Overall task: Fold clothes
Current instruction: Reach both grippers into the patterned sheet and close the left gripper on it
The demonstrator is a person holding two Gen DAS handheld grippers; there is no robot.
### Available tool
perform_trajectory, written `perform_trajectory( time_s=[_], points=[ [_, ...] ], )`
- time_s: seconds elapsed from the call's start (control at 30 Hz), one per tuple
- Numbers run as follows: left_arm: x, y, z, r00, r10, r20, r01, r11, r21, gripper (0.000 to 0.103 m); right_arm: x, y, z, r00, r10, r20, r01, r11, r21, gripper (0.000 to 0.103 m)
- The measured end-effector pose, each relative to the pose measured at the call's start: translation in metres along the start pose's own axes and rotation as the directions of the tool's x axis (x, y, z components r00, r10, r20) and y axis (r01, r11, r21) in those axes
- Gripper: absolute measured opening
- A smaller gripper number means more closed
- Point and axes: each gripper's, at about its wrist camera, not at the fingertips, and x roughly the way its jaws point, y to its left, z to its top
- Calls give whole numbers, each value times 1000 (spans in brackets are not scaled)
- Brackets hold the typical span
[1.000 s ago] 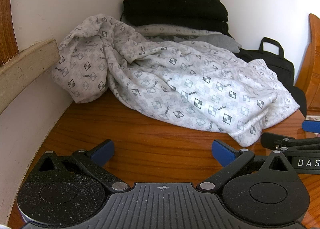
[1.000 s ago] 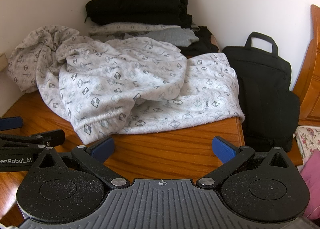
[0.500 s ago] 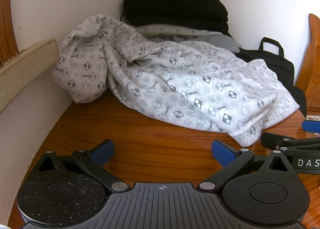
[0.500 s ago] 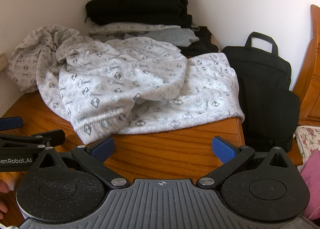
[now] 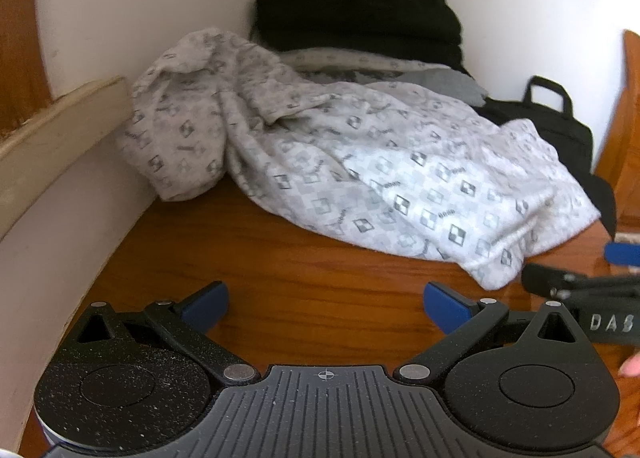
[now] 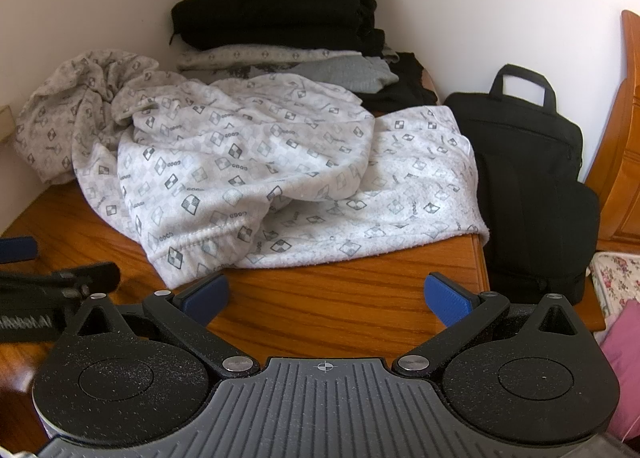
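Note:
A crumpled light grey garment (image 5: 360, 173) (image 6: 256, 169) printed with checkered diamonds lies heaped on the wooden table (image 5: 304, 290) (image 6: 344, 298). Both grippers hover low over the table's near side, short of the garment's hem. My left gripper (image 5: 326, 304) is open, blue pads wide apart with bare wood between them. Just as wide stands my right gripper (image 6: 326, 296), also open and empty, its left pad close to the garment's ribbed cuff. Each gripper shows at the edge of the other's view.
A stack of folded clothes (image 6: 280, 17) (image 5: 356, 17), black on top and grey below, fills the back corner against white walls. A black bag (image 6: 528, 177) stands off the table's right edge. A cream ledge (image 5: 52, 137) runs along the left. Floral and pink fabric (image 6: 616, 298) lies lower right.
Both grippers have shifted slightly toward the garment, and the left wrist view is blurred by motion. A fingertip now shows at the left view's right edge. The garment has not moved.

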Motion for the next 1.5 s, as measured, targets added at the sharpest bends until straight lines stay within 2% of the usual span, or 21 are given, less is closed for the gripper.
perform_trajectory(
  time_s=[0.13, 0.23, 0.33, 0.4, 0.5, 0.53, 0.63, 0.73, 0.8, 0.9, 1.0, 1.17, 1.2, 1.27, 1.3, 1.37, 1.4, 1.5],
  points=[
    [-7, 1, 7, 999, -7, 34, 8, 1000, -23, 103, 0, -5, 1, 999, 43, -1, -43, 999, -33, 103],
    [-19, -1, 7, 995, -1, 96, 5, 999, -42, 103, 3, -9, 2, 997, 75, -4, -75, 995, -61, 103],
    [-31, 1, 3, 984, -16, 178, 31, 996, -85, 103, 5, -7, 4, 998, 70, -4, -70, 996, -61, 103],
    [-38, 3, -1, 968, -44, 246, 70, 993, -97, 103, 6, -6, 4, 998, 70, -4, -70, 996, -59, 103],
    [-38, 5, 0, 967, -47, 250, 74, 992, -98, 103, 6, -12, 4, 992, 124, -9, -124, 988, -95, 103],
    [-37, 5, 0, 969, -39, 243, 65, 993, -98, 103, 6, -14, 4, 988, 155, -13, -155, 981, -116, 103],
    [-36, 5, -2, 971, -35, 238, 57, 994, -89, 103, 2, -23, 5, 955, 294, -46, -298, 938, -178, 103],
    [-35, 6, -2, 970, -49, 238, 73, 993, -93, 103, 0, -36, 13, 930, 362, -59, -367, 923, -118, 103],
    [-36, 5, -3, 969, -54, 241, 79, 992, -95, 103, 3, -43, 23, 907, 415, -80, -421, 901, -100, 103],
    [-38, 4, -3, 968, -73, 240, 97, 991, -91, 103, 5, -55, 36, 888, 458, -52, -461, 880, -113, 103],
    [-36, 1, -3, 969, -89, 229, 114, 989, -95, 103, 9, -70, 50, 893, 450, -26, -450, 886, -114, 103],
    [-32, -1, -6, 968, -92, 233, 120, 987, -109, 103, 34, -92, 81, 863, 504, -4, -501, 856, -127, 103],
    [-32, -1, -7, 967, -95, 237, 125, 986, -111, 103, 39, -92, 88, 864, 504, -1, -499, 854, -149, 103],
    [-33, -1, -7, 964, -102, 247, 134, 984, -116, 103, 50, -89, 100, 859, 513, -1, -502, 841, -201, 94],
    [-34, -1, -7, 963, -100, 251, 133, 984, -119, 103, 55, -85, 105, 854, 521, -9, -508, 829, -233, 85],
    [-34, -2, -6, 964, -92, 251, 124, 985, -116, 103, 67, -80, 116, 846, 533, -15, -516, 810, -277, 81],
    [-34, -4, -6, 964, -87, 251, 119, 987, -112, 103, 74, -80, 121, 834, 551, -20, -533, 796, -285, 77],
    [-33, -7, -6, 968, -91, 235, 121, 986, -117, 103, 96, -77, 137, 798, 600, -52, -585, 753, -301, 54]
  ],
)
